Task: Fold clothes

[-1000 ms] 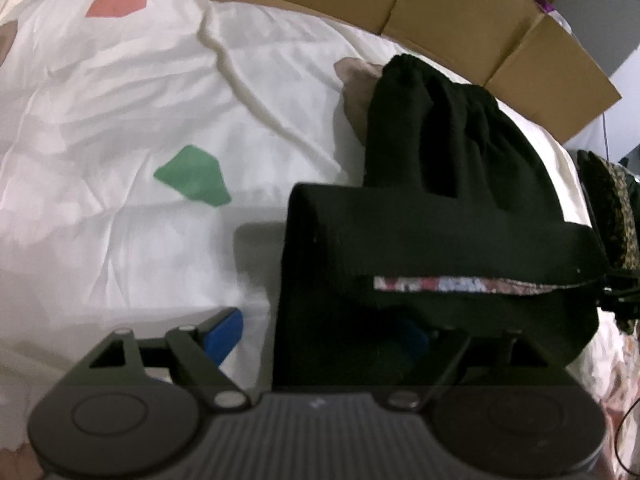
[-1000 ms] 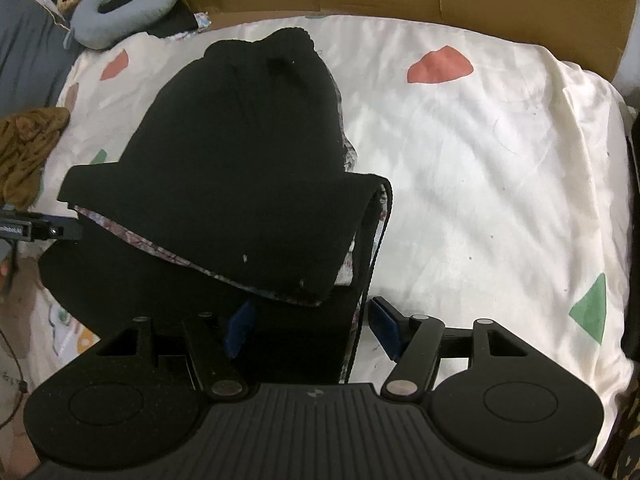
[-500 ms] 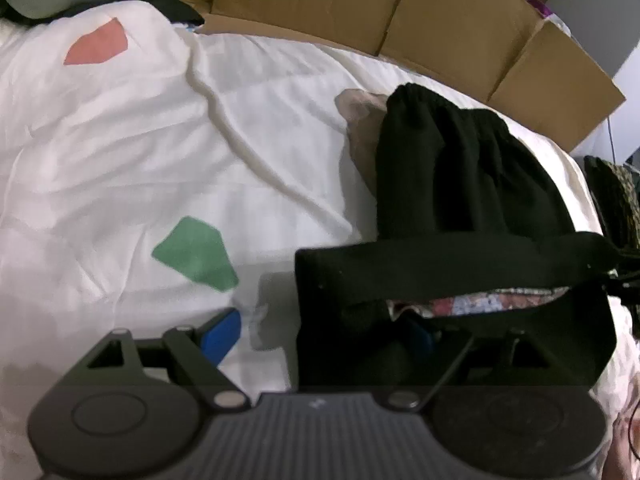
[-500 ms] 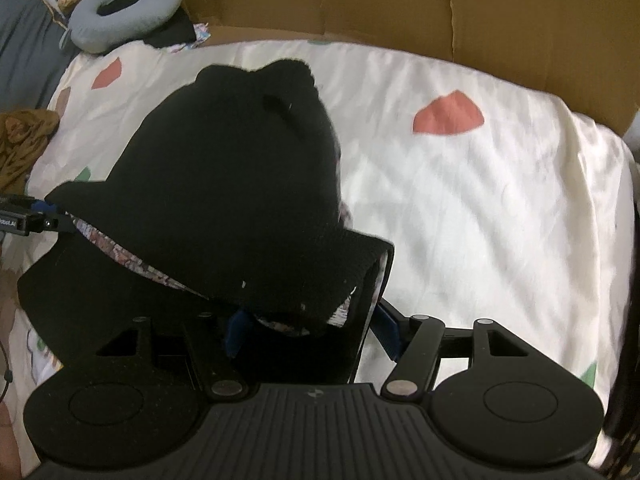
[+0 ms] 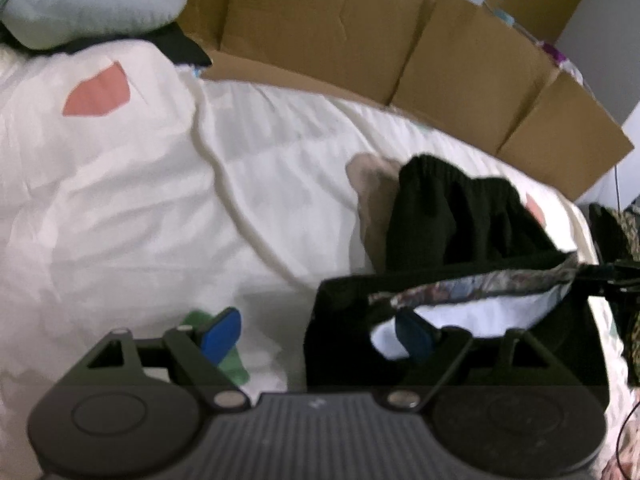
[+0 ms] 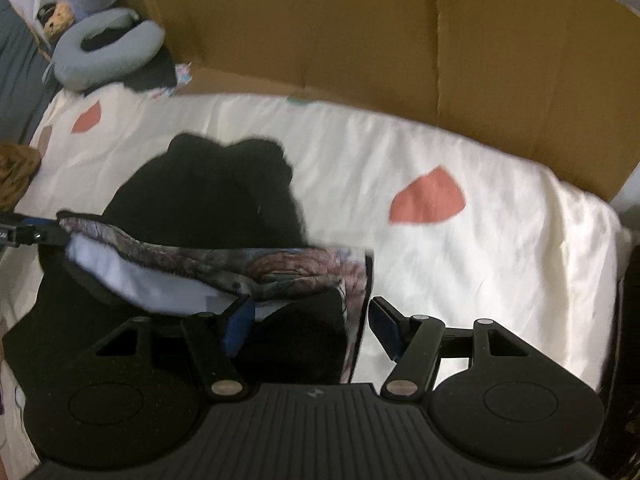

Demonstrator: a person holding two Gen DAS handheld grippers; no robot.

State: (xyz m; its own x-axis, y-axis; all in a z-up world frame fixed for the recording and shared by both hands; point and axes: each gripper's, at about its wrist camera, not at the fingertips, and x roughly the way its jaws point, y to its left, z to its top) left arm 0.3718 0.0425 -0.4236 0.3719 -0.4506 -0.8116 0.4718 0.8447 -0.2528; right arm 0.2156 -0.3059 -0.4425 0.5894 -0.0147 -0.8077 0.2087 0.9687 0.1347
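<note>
A black garment (image 5: 460, 220) with a patterned lining lies on the white bed sheet (image 5: 120, 200), its near layer lifted and stretched between both grippers. My left gripper (image 5: 316, 336) stands wide open; its right finger (image 5: 412, 338) is tucked under the raised layer and its left finger (image 5: 220, 334) is over bare sheet. My right gripper (image 6: 312, 324) is open too. Its left finger (image 6: 240, 320) sits under the lifted patterned edge of the garment (image 6: 208, 192), and its right finger (image 6: 382, 330) is outside it. Each gripper's tip shows at the far corner of the other's view.
Brown cardboard (image 6: 400, 40) walls the far side of the bed. A grey neck pillow (image 6: 108, 52) lies at the back left corner. The sheet (image 6: 480, 280) has red and green patches. Brown patterned cloth (image 5: 624, 232) lies off the right edge.
The garment's near layer has risen and opened, baring the patterned lining and a white inside. Both cameras have moved up and away, so more cardboard shows. The jaws have kept their width.
</note>
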